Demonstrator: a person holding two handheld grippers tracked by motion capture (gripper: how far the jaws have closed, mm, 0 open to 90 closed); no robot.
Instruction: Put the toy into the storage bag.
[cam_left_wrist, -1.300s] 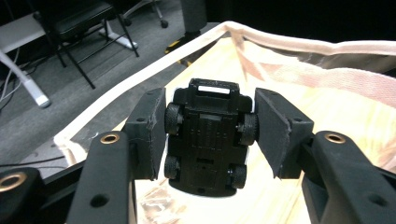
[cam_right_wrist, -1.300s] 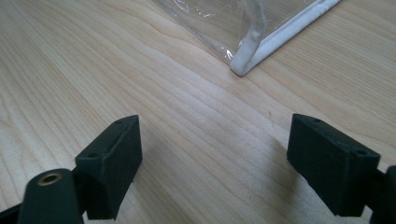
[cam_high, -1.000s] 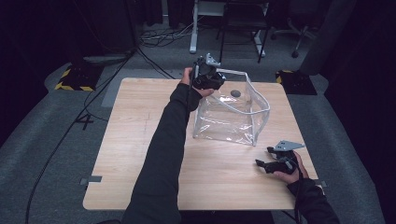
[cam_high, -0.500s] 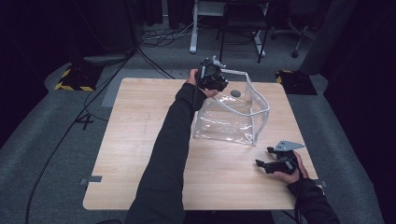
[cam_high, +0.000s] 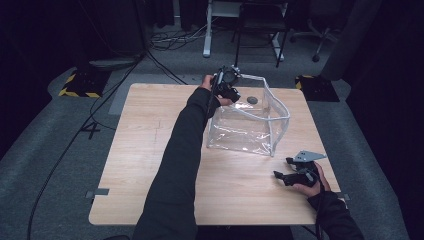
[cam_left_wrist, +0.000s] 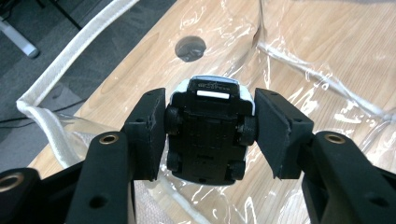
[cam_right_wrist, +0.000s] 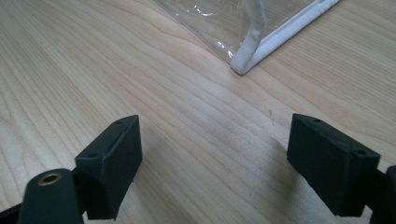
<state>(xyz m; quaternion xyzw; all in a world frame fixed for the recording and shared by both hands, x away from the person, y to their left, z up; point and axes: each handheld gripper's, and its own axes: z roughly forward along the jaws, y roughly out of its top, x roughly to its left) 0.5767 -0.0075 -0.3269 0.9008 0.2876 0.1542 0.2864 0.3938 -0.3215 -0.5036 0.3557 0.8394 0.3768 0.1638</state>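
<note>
Left tool (cam_left_wrist: 208, 135), left gripper view: both black jaws press the flanks of a small toy car (cam_left_wrist: 208, 133), which is gripped underside toward the camera, its black chassis and four wheels showing and a white body edge visible at twelve o'clock. Beyond the car lies the clear plastic bag (cam_left_wrist: 322, 56), its white piped rim (cam_left_wrist: 70, 51) running from nine o'clock up to eleven o'clock. A dark round disc (cam_left_wrist: 190, 47) sits on the wood seen through the plastic at twelve o'clock.

High view: the left tool (cam_high: 226, 85) is held over the far left corner of the open bag (cam_high: 247, 127), at about eleven o'clock of it; the disc (cam_high: 252, 100) lies just to the tool's three o'clock.

Right tool (cam_right_wrist: 212, 163), right gripper view: jaws spread wide with nothing between them, low over the bare wooden table (cam_right_wrist: 93, 60). A white-trimmed bag corner (cam_right_wrist: 245, 60) lies at twelve o'clock. In the high view this tool (cam_high: 297, 175) lies at five o'clock of the bag, apart from it.
</note>
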